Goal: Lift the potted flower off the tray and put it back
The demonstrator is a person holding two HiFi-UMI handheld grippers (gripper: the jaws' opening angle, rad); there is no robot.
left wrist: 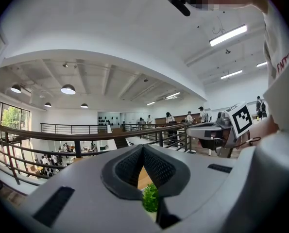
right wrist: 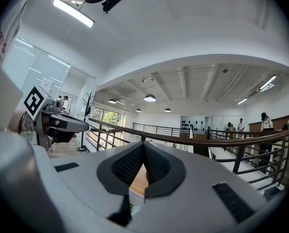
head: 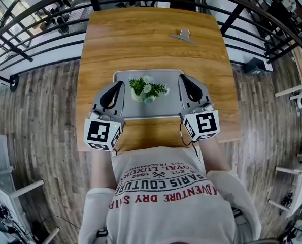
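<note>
So the potted flower point(head: 147, 90) is sitting upright in the middle of the grey tray point(head: 166, 110), which is on the wooden table point(head: 151, 39). The 2 grippers flank it over the tray. The left gripper point(head: 121, 83) is just beside the leaves and the right gripper point(head: 182, 77) is near the other side, with neither one on the plant. Both have their jaws closed tip to tip with nothing pinched. The left gripper view catches a bit of green leaf under its tips.

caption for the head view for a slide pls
Both shut, the left gripper and right gripper flank the potted flower on its tray on the table.
</note>
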